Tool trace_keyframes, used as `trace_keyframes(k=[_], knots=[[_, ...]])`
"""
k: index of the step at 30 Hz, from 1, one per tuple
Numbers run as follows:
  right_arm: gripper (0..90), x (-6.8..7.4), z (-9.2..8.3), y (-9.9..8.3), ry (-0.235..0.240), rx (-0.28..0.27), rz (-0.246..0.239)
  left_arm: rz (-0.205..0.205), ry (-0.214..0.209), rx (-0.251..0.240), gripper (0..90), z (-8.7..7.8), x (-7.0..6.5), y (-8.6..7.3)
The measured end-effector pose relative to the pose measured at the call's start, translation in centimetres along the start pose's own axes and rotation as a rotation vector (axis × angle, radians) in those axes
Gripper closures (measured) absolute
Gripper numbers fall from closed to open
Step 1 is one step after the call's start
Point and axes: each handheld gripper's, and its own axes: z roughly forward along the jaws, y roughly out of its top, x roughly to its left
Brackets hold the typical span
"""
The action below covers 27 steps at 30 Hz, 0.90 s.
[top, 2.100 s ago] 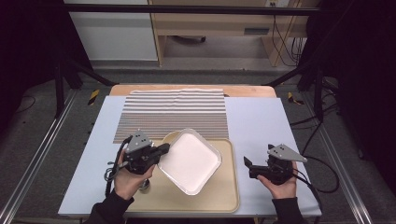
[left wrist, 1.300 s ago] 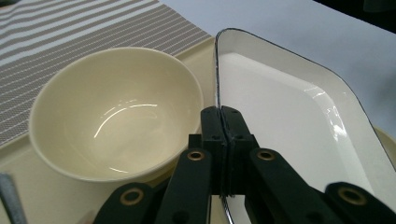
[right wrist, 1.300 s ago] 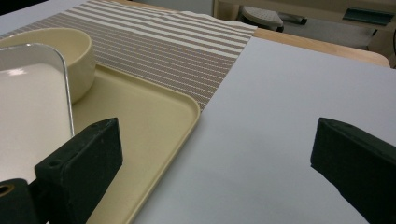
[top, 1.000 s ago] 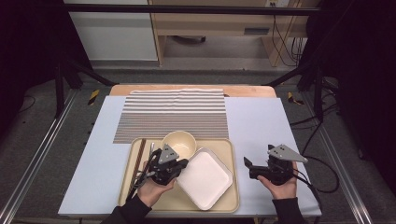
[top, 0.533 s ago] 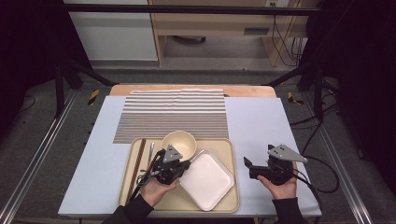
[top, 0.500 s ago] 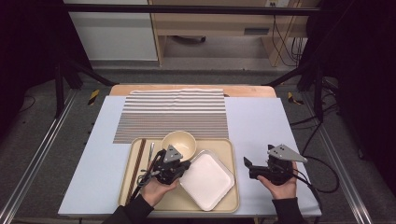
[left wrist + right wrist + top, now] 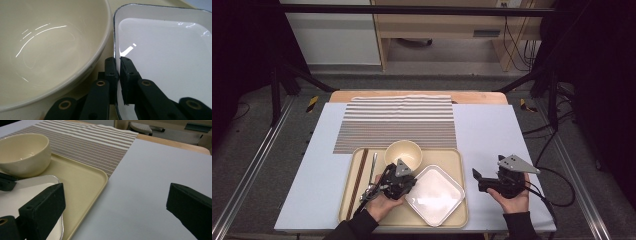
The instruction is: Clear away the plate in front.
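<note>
While bowl (image 7: 403, 153) stands empty, tray (image 7: 457, 165) holds white dish (image 7: 435, 194).

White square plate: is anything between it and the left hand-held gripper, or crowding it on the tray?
Nothing separates them: the left hand-held gripper has its jaws astride the white square plate rim, having just been opening. The cream round bowl sits right beside that rim on the beige tray.
</note>
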Motion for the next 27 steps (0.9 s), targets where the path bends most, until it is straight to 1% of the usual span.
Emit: trace_keyframes(k=[3, 6, 7, 8, 9, 11, 13, 14, 15, 16, 17, 18, 20, 25, 27], knots=[[2.5, 0.0, 0.0, 0.0, 0.0, 0.002, 0.004, 0.007, 0.005, 0.014, 83.5, 0.3, -0.1, -0.2], [2.5, 0.0, 0.0, 0.0, 0.001, 0.003, 0.004, 0.018, 0.006, 0.006, 83.2, 0.2, -0.1, -0.2], [2.5, 0.0, 0.0, 0.0, 0.0, 0.003, 0.004, 0.015, 0.003, 0.0, 82.9, 0.1, -0.1, -0.2], [2.4, 0.0, 0.1, 0.0, 0.001, 0.006, 0.002, 0.013, -0.007, -0.008, 79.5, 0.0, -0.1, -0.2], [2.4, 0.0, 0.1, 0.0, 0.001, 0.006, 0.002, 0.024, -0.005, -0.013, 79.5, -0.2, -0.1, -0.1], [2.3, 0.0, 0.1, 0.0, 0.001, 0.008, 0.004, 0.027, -0.018, -0.039, 75.9, -0.8, -0.2, 0.1], [2.2, 0.0, 0.0, 0.0, 0.0, 0.006, 0.004, 0.032, -0.043, -0.076, 72.7, -1.7, -0.3, 0.4], [2.2, 0.0, 0.0, 0.0, 0.001, 0.005, 0.008, 0.04, -0.046, -0.096, 70.6, -2.3, -0.4, 0.5], [2.1, 0.0, -0.1, 0.0, 0.002, 0.001, 0.011, 0.043, -0.048, -0.108, 66.5, -2.7, -0.4, 0.6], [2.1, 0.0, -0.1, 0.0, 0.002, 0.001, 0.011, 0.045, -0.052, -0.124, 66.5, -3.2, -0.3, 0.8], [2.0, -0.1, -0.1, 0.0, 0.0, -0.001, 0.01, 0.049, -0.053, -0.137, 64.2, -3.7, -0.2, 0.9], [2.0, -0.1, -0.2, 0.1, 0.002, -0.003, 0.016, 0.051, -0.046, -0.148, 61.4, -4.1, -0.1, 1.0], [1.8, -0.1, -0.2, 0.1, 0.0, -0.008, 0.019, 0.039, -0.038, -0.172, 55.6, -5.0, 0.4, 1.2], [1.4, -0.2, -0.4, 0.1, 0.001, -0.009, 0.026, 0.036, 0.019, -0.236, 39.4, -6.6, 2.0, 1.1], [1.4, -0.3, -0.4, 0.2, -0.002, -0.01, 0.023, 0.03, 0.038, -0.246, 35.9, -7.1, 2.8, 0.9]])
